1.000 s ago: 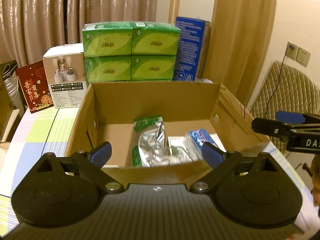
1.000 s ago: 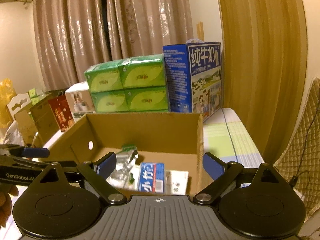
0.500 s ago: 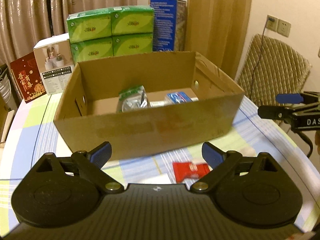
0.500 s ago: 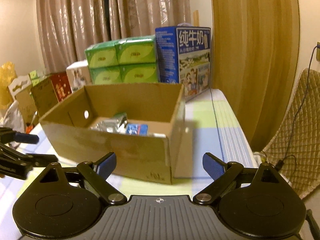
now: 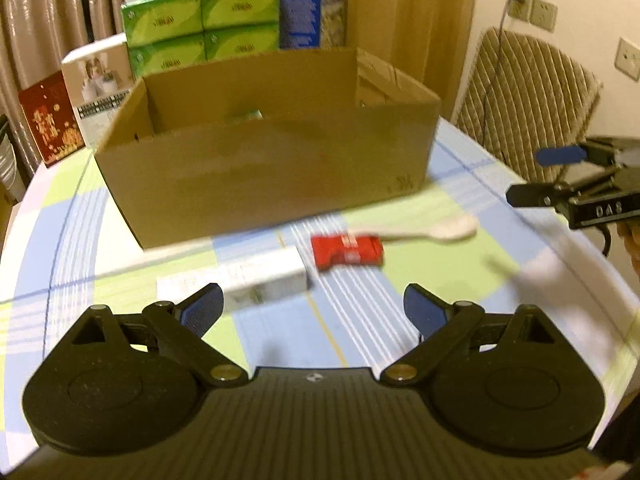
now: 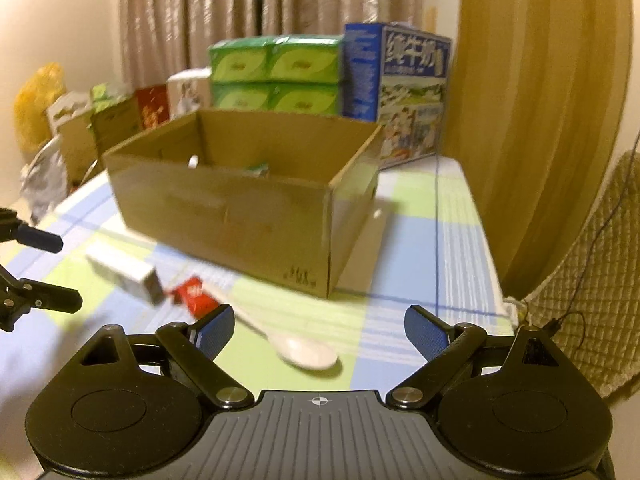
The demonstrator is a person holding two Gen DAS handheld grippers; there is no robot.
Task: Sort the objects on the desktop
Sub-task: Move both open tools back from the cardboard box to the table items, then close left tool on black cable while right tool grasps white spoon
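Note:
An open cardboard box (image 5: 272,168) (image 6: 248,216) stands on the checked tablecloth; only a green packet top shows inside it. In front of the box lie a white carton (image 5: 248,280) (image 6: 124,272), a red packet (image 5: 346,252) (image 6: 194,296) and a white spoon (image 5: 440,230) (image 6: 300,350). My left gripper (image 5: 312,312) is open and empty, hovering just short of the white carton. Over the spoon hangs my right gripper (image 6: 318,332), open with nothing between its fingers. It also shows at the right edge of the left wrist view as the right gripper (image 5: 560,176).
Behind the box stand green tissue packs (image 5: 200,32), a blue milk carton (image 6: 404,92), a white product box (image 5: 96,84) and a red box (image 5: 50,124). A quilted chair (image 5: 528,108) stands off the table's right edge. More boxes and bags (image 6: 60,132) crowd the far left.
Both grippers have pulled back from above the box toward the table's near edge. The carton, red packet and spoon in front of the box have come into view.

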